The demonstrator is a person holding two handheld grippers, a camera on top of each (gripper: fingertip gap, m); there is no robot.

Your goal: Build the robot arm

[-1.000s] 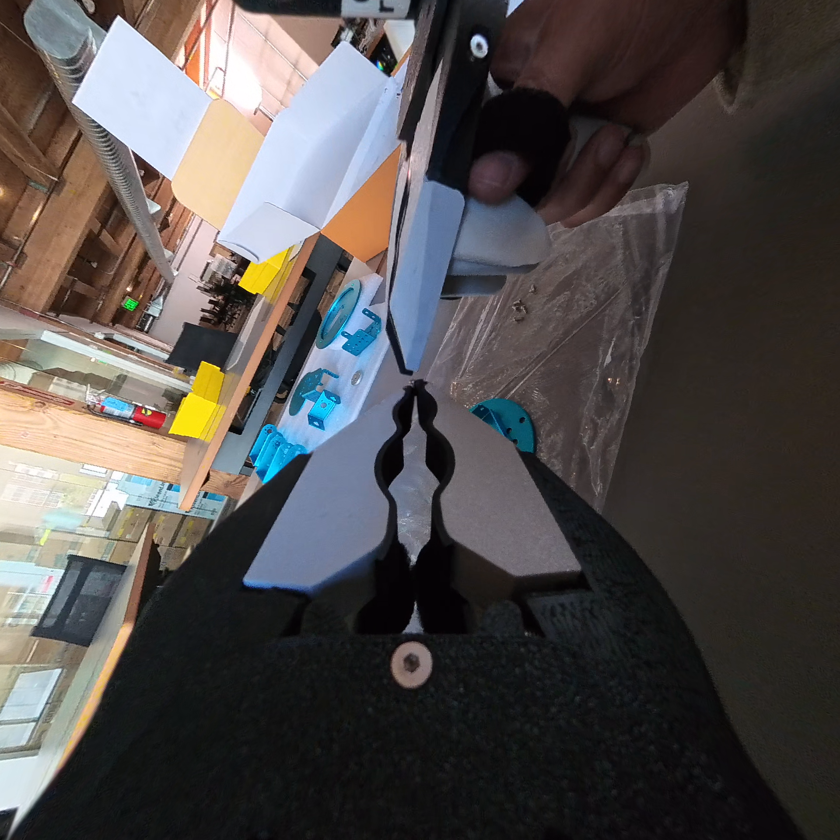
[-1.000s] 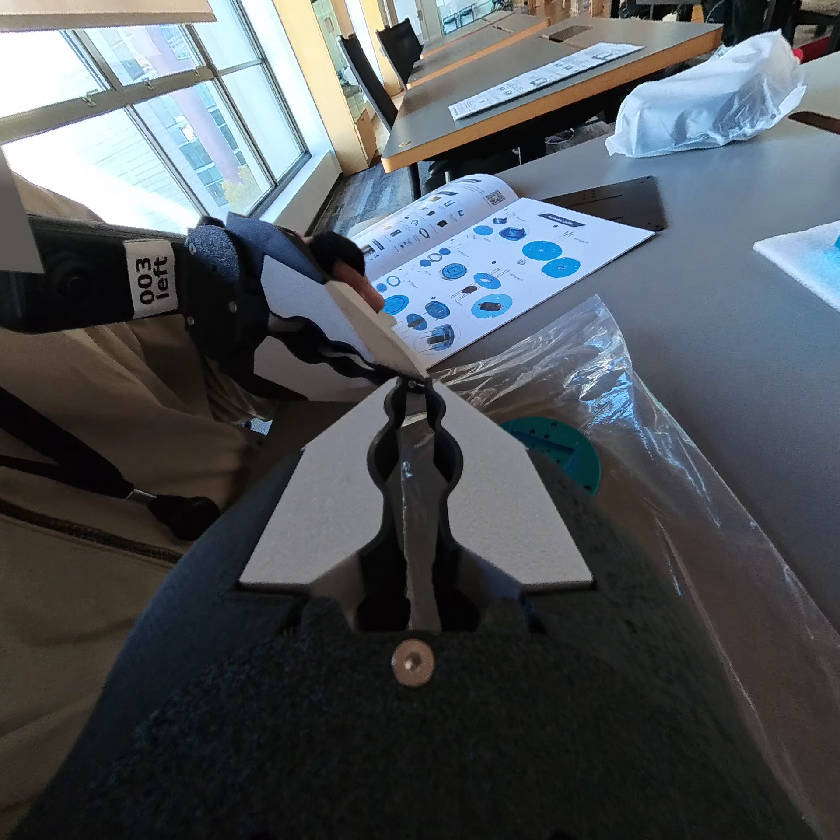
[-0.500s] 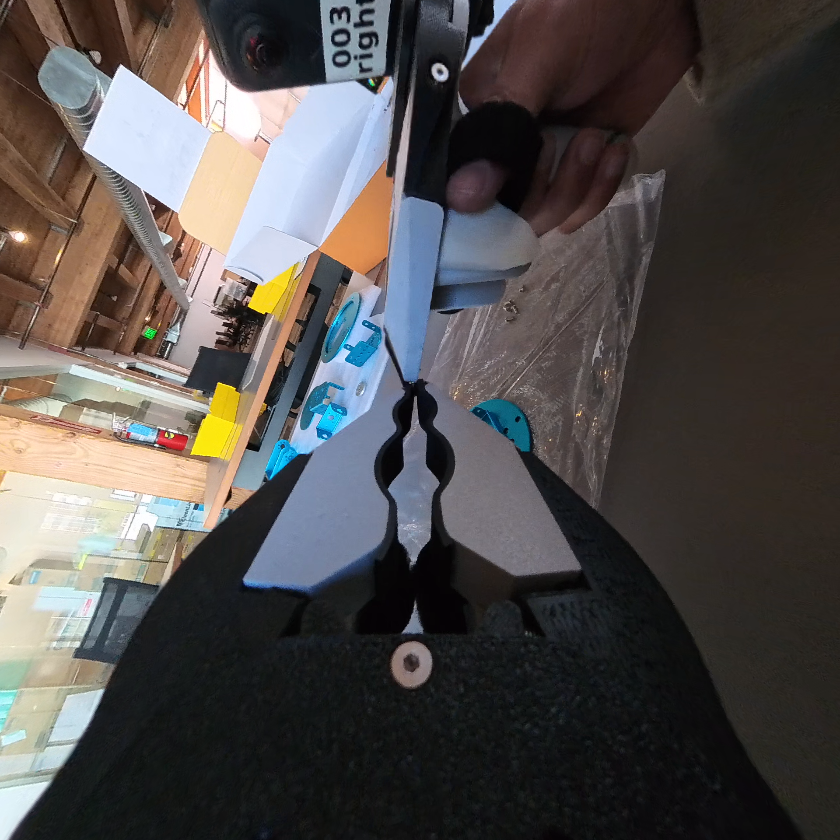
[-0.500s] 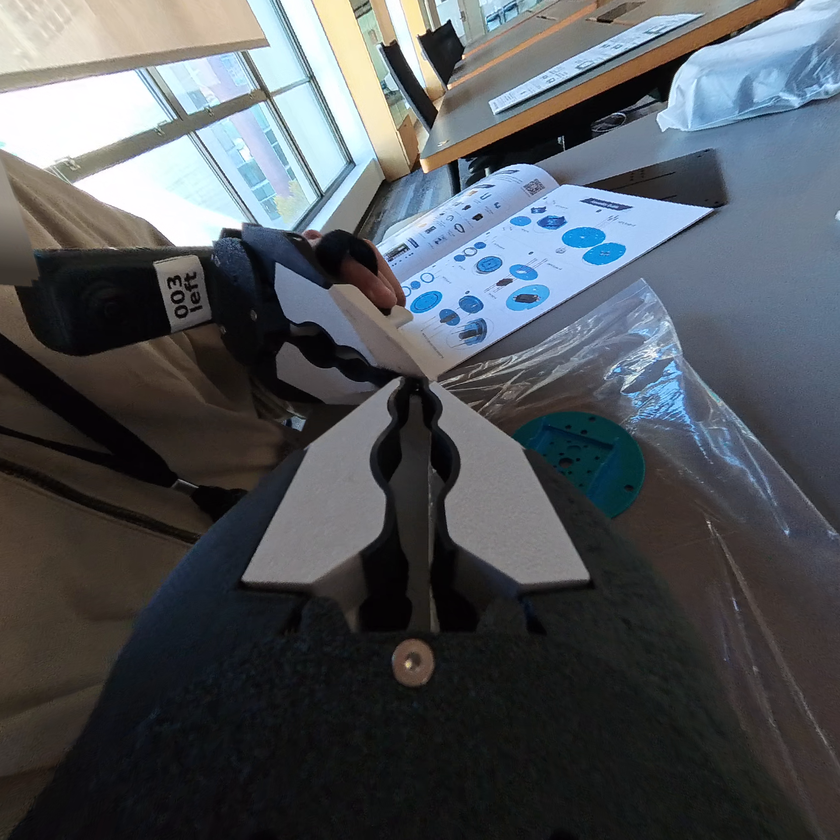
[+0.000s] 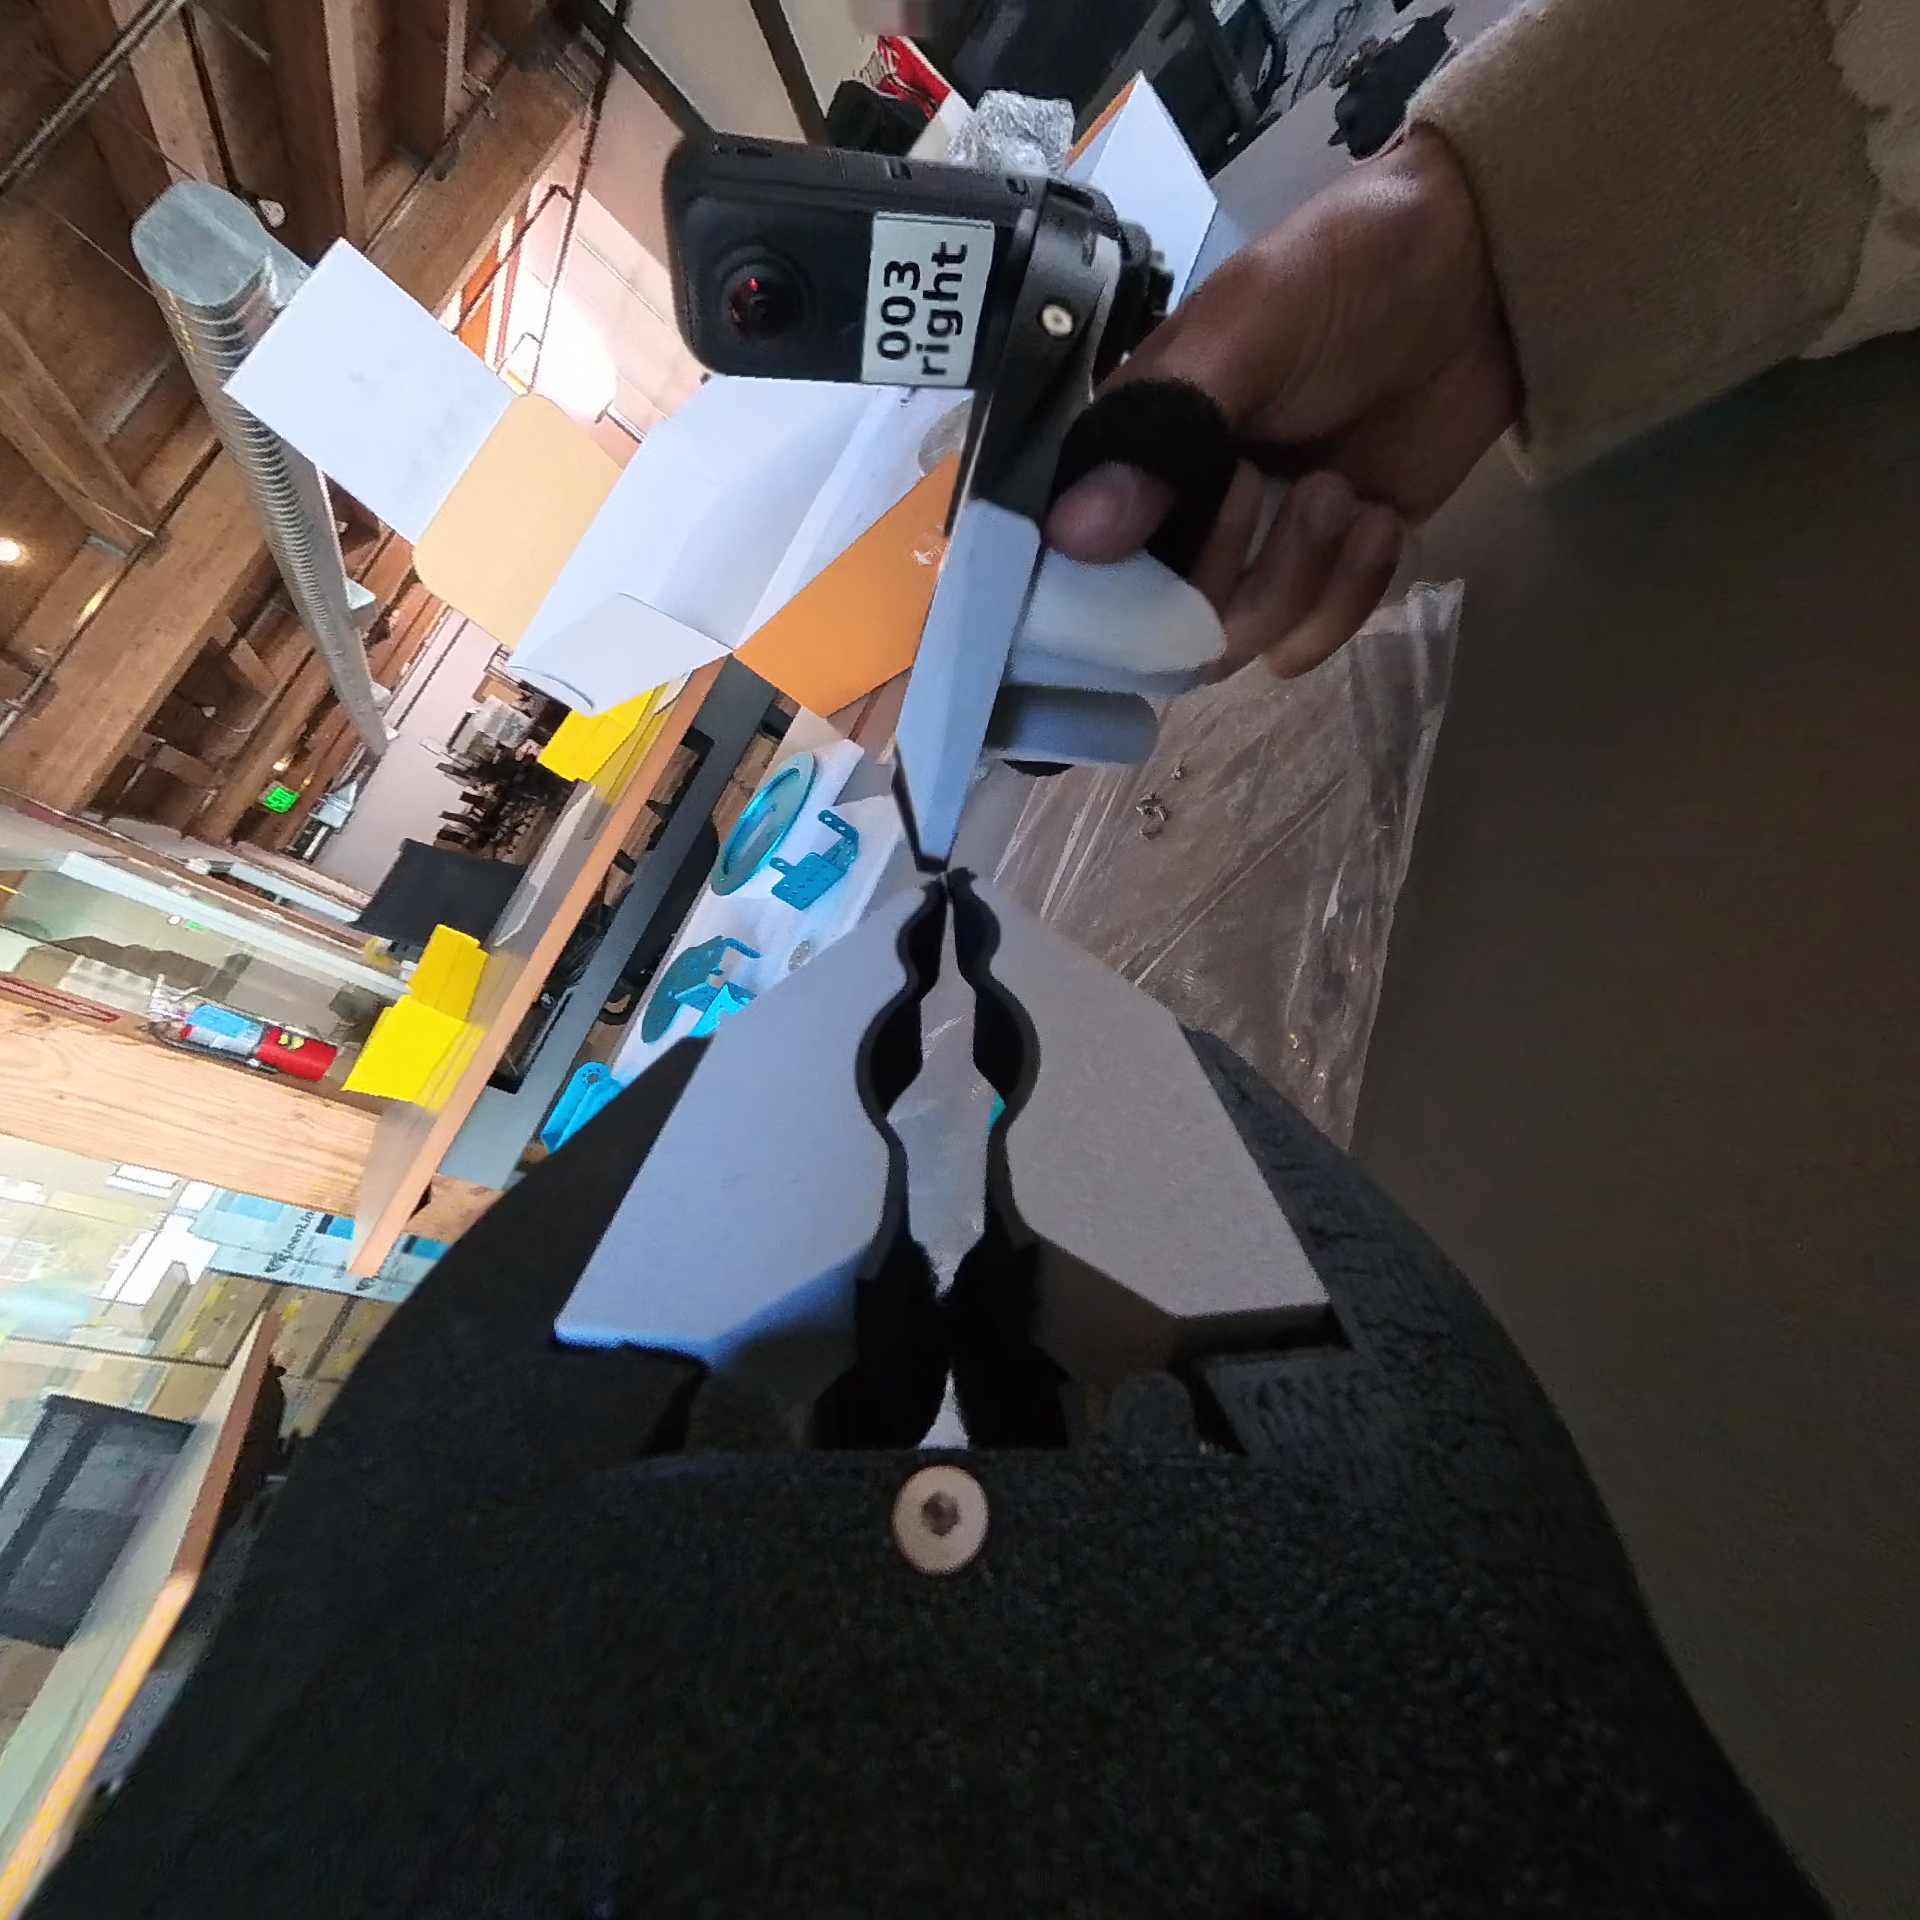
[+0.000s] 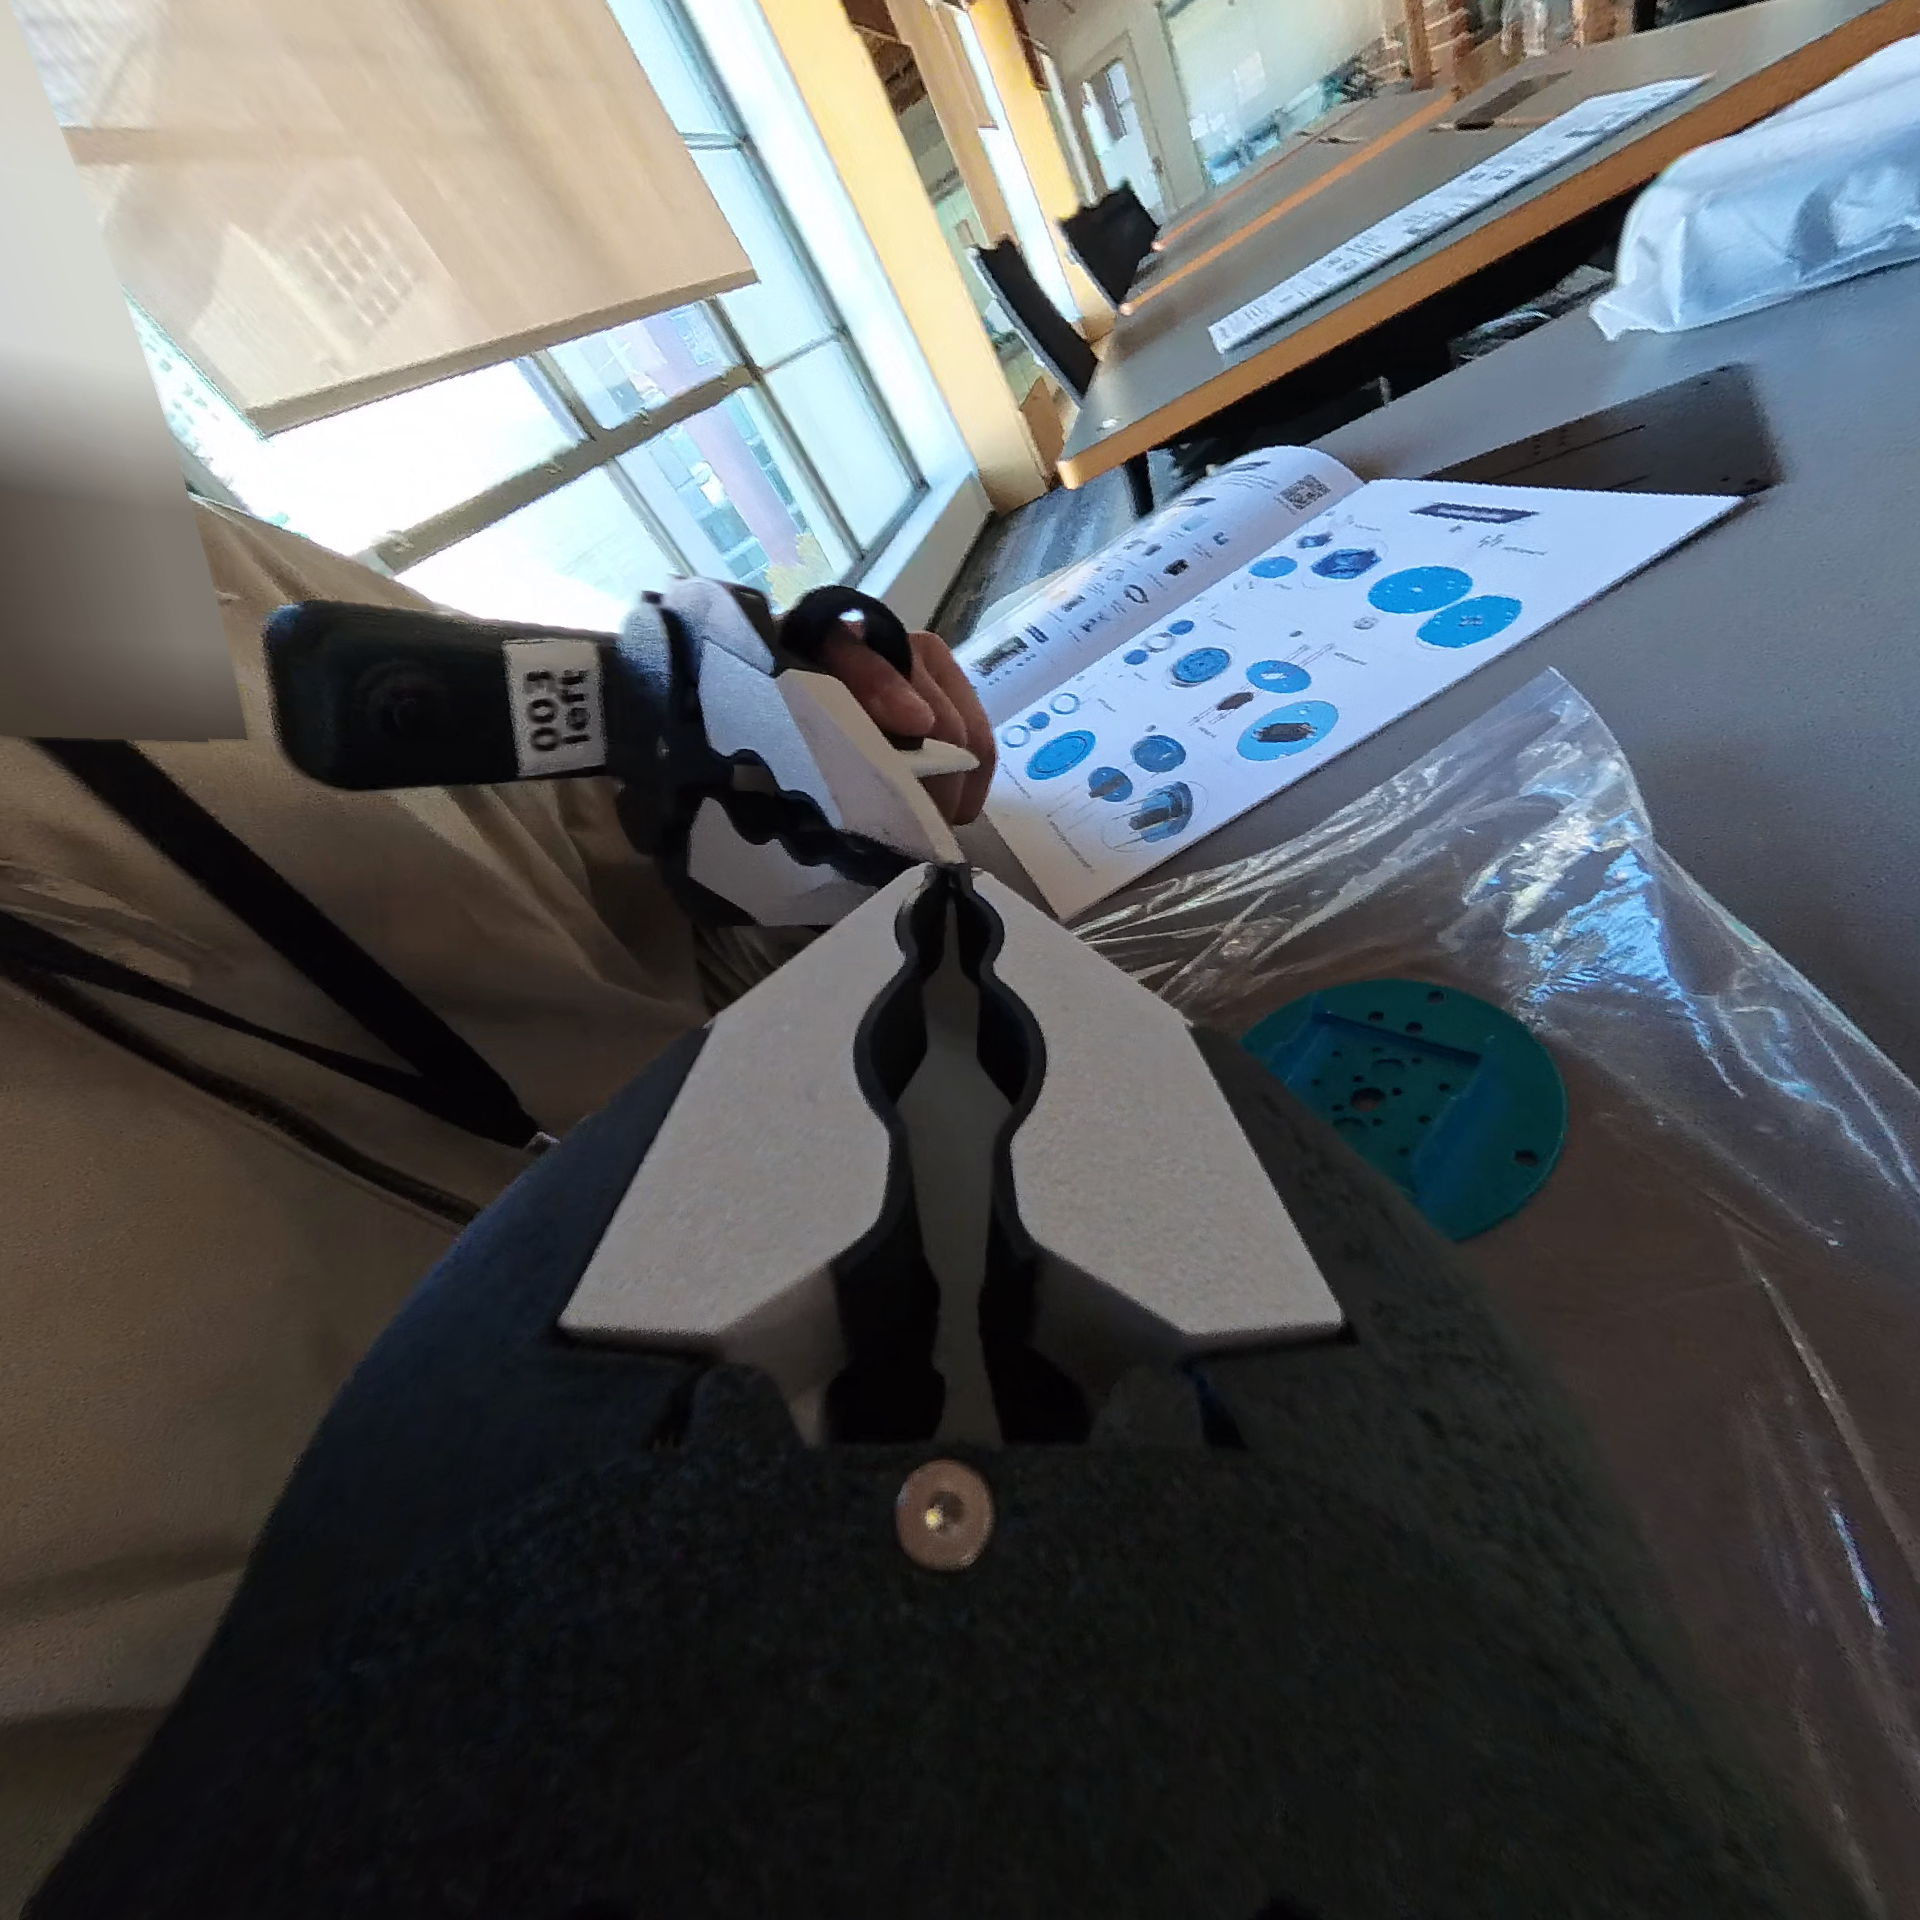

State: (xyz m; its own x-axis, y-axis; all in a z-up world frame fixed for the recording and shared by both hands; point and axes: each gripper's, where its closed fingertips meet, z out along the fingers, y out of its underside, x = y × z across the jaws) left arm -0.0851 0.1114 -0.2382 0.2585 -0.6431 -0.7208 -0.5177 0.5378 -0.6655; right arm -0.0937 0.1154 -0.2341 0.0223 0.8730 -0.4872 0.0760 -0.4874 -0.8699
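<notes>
A clear plastic bag (image 6: 1579, 873) lies on the grey table (image 6: 1818, 582), with a round teal disc (image 6: 1434, 1101) inside it. Small screws (image 5: 1148, 816) lie in the bag too. My left gripper (image 5: 943, 885) is shut on the bag's edge, with film showing between its fingers. My right gripper (image 6: 948, 881) is shut on the same edge. The two meet tip to tip. The right gripper (image 5: 938, 857) shows from above in the left wrist view, held by a hand (image 5: 1309, 416). The left gripper (image 6: 954, 857) shows in the right wrist view.
An open booklet (image 6: 1299, 644) with blue part pictures lies beyond the bag, with a black plate (image 6: 1621, 442) behind it. A white foam tray (image 5: 831, 769) holds teal brackets (image 5: 816, 862). An open white box (image 5: 727, 520) and a white wrapped bundle (image 6: 1766, 229) stand farther off. Less than 4 cm separates the two grippers' tips.
Both grippers stay shut on the bag, tip to tip. They have risen and tilted, so the right gripper's camera now shows in the left view. The teal disc has left the left view.
</notes>
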